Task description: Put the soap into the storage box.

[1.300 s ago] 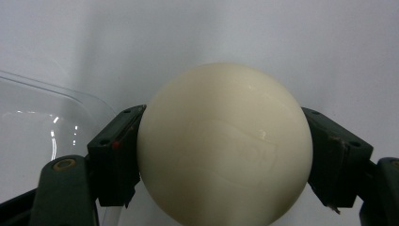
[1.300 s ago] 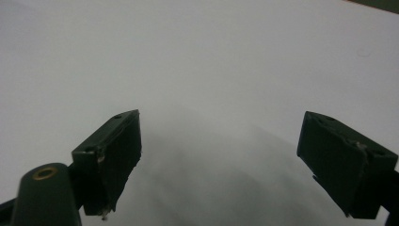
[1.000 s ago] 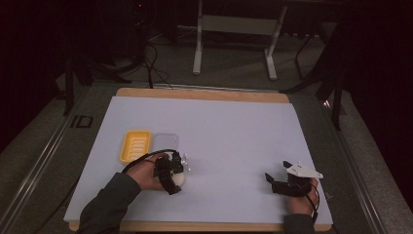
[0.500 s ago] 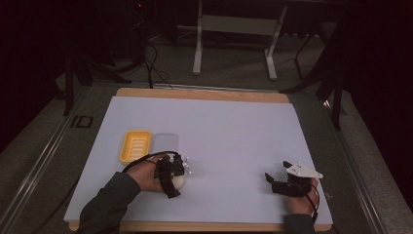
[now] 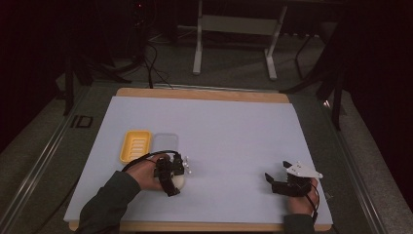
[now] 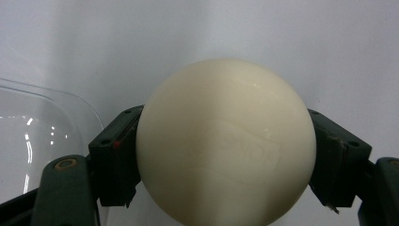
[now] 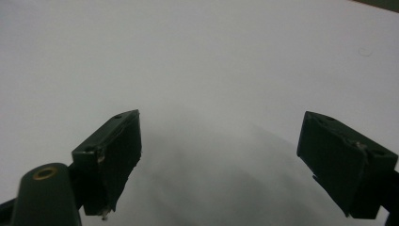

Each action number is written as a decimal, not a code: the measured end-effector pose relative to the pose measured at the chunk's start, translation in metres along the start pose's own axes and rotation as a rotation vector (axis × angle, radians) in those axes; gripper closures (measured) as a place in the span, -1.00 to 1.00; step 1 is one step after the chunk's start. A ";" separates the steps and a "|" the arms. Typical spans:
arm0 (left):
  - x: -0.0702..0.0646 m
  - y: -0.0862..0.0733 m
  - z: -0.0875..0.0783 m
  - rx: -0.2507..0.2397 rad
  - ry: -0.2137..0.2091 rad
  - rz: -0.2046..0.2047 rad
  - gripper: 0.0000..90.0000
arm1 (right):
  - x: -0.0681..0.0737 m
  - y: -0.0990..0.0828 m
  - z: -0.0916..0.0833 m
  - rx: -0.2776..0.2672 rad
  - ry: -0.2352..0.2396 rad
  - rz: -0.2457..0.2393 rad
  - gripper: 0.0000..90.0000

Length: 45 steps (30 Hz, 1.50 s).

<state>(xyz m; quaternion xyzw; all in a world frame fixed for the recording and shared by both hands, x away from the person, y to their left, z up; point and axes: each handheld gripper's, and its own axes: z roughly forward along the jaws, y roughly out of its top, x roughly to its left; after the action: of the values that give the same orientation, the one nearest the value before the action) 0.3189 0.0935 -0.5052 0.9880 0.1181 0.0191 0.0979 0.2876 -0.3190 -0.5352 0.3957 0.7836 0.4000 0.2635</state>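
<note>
Cream soap bar (image 6: pixel 226 141) clamped between left gripper (image 6: pixel 226 160) fingers (right gripper (image 7: pixel 221 160) fingers spread, empty).

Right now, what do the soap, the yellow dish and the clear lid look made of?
Soap: cream, waxy, matte bar with a faint stamped mark. Dish: likely yellow opaque plastic, ridged inside. Lid: probably clear glossy plastic, with highlights on it.

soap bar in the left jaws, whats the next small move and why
Probably lift the cream soap bar a little and carry it toward the yellow soap dish. The left gripper has just closed its jaws on the bar, both pads pressing its sides, so the grip looks set. The dish sits just beyond it beside the clear lid; the right gripper rests open, apart.
</note>
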 end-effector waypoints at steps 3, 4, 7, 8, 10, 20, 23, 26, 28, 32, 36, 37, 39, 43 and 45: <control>0.000 0.001 -0.001 0.016 0.005 0.009 -0.47 | 0.000 0.000 0.000 0.000 0.000 0.000 -0.68; 0.000 0.001 -0.001 0.031 0.013 0.011 -0.47 | 0.000 0.000 0.000 0.000 0.000 0.001 -0.68; 0.001 0.000 -0.004 0.046 0.020 0.008 -0.47 | 0.000 0.000 0.000 0.001 0.000 0.000 -0.68; 0.002 -0.001 -0.005 0.043 0.020 0.007 -0.47 | 0.000 0.000 0.000 0.000 0.001 0.001 -0.68; 0.003 -0.001 -0.007 0.042 0.026 0.008 -0.47 | 0.000 0.000 0.000 0.000 0.001 0.000 -0.68; 0.008 -0.006 -0.022 0.036 0.047 -0.002 -0.47 | 0.000 0.000 0.000 0.000 0.001 0.000 -0.68; 0.010 -0.006 -0.024 0.031 0.051 -0.007 -0.47 | 0.000 0.000 0.000 0.000 0.001 0.000 -0.68; 0.013 -0.008 -0.030 0.024 0.052 -0.012 -0.47 | 0.000 0.000 0.000 0.000 0.001 0.000 -0.68; 0.013 -0.008 -0.031 0.022 0.053 -0.015 -0.47 | 0.000 0.000 0.000 0.000 0.001 0.000 -0.68; 0.018 -0.011 -0.037 0.011 0.061 -0.026 -0.47 | 0.000 0.000 0.000 0.000 0.001 0.000 -0.68; 0.020 -0.013 -0.040 0.001 0.062 -0.043 -0.47 | 0.000 0.000 0.000 0.000 0.001 -0.001 -0.68; 0.021 -0.013 -0.041 -0.002 0.058 -0.043 -0.47 | 0.000 0.000 0.000 0.000 0.001 -0.001 -0.68; 0.023 -0.015 -0.042 0.001 0.054 -0.041 -0.47 | 0.000 0.000 0.000 -0.001 0.001 0.000 -0.68; 0.029 -0.020 -0.046 0.000 0.055 -0.060 -0.47 | 0.000 0.000 0.000 0.000 0.002 0.000 -0.68; 0.032 -0.023 -0.048 -0.007 0.049 -0.070 -0.47 | 0.000 0.000 0.000 0.000 0.001 0.001 -0.68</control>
<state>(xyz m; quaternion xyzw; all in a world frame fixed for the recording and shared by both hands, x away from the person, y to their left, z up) 0.3422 0.1318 -0.4620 0.9821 0.1551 0.0405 0.0991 0.2876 -0.3191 -0.5352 0.3957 0.7836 0.4004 0.2628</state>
